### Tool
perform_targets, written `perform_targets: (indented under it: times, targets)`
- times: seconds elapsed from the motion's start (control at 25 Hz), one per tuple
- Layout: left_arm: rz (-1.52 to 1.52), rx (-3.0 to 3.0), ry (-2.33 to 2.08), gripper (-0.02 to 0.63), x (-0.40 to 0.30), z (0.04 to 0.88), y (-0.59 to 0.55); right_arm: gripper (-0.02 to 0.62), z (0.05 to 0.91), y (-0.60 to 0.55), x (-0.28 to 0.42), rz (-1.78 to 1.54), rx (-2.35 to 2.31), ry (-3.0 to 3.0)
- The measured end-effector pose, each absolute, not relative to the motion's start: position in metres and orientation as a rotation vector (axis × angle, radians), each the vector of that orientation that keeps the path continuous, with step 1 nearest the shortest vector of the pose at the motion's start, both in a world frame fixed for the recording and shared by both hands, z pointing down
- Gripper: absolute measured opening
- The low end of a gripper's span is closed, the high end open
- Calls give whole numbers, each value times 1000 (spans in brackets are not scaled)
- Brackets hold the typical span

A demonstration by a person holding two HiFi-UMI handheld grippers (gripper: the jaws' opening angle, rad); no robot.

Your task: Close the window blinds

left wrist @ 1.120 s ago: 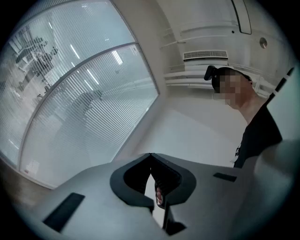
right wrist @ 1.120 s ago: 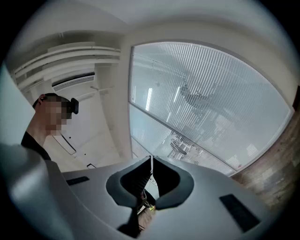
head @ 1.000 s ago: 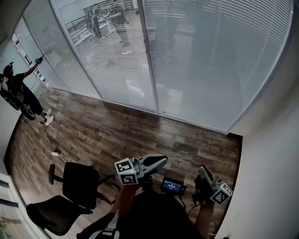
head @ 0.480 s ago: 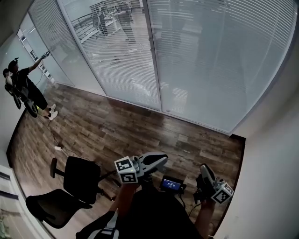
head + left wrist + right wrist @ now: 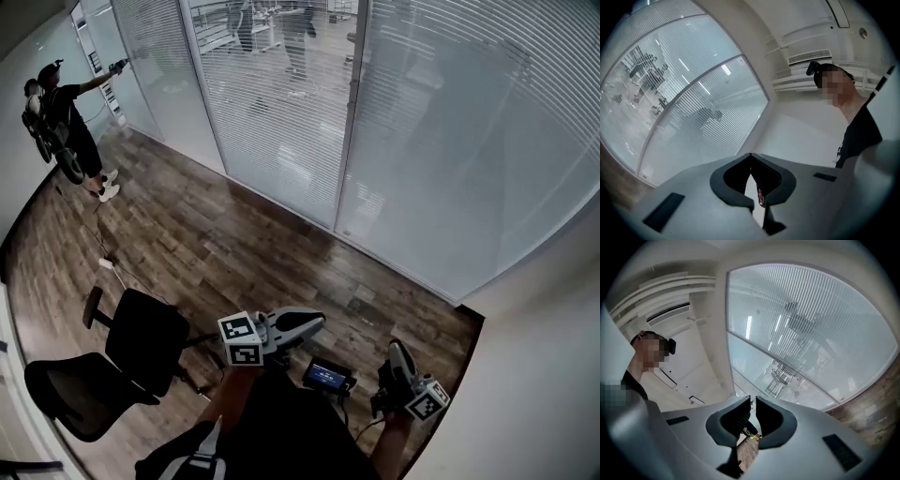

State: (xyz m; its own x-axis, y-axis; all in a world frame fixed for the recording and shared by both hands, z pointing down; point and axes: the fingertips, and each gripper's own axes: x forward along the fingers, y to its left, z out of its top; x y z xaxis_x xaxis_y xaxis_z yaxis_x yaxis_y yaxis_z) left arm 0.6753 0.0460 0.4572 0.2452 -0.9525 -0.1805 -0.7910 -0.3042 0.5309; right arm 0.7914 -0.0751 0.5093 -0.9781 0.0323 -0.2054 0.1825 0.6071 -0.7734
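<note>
White slatted window blinds [image 5: 469, 141] cover a glass wall across the top of the head view. The middle panel [image 5: 281, 103] lets the office beyond show through its slats, while the right panel looks denser. My left gripper [image 5: 319, 321] is shut and empty, held low in front of my body, well short of the blinds. My right gripper [image 5: 394, 349] is also shut and empty, near the white wall. In the left gripper view, the left gripper [image 5: 750, 155] points at the blinds [image 5: 693, 117]. The right gripper [image 5: 753, 399] in its own view faces the blinds [image 5: 811, 333] too.
A black office chair [image 5: 122, 366] stands on the wooden floor at lower left. Another person [image 5: 66, 122] stands at the far left by the glass. A white wall [image 5: 562, 356] closes the right side. A small blue-screened device [image 5: 325, 377] hangs at my waist.
The head view has swung, so the glass wall and the person at far left sit higher and further right. Both grippers have drifted slightly down and left, staying shut.
</note>
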Motion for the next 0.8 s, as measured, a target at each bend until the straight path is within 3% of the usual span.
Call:
perform_targets:
  times: [0.4, 0.8]
  targets:
    - [-937, 2103, -1749, 4, 463, 451, 90, 21, 495, -60, 591, -1202, 218, 2826]
    - [-1132, 1917, -2009, 3, 270, 467, 203, 21, 517, -36, 419, -1181, 220, 2918]
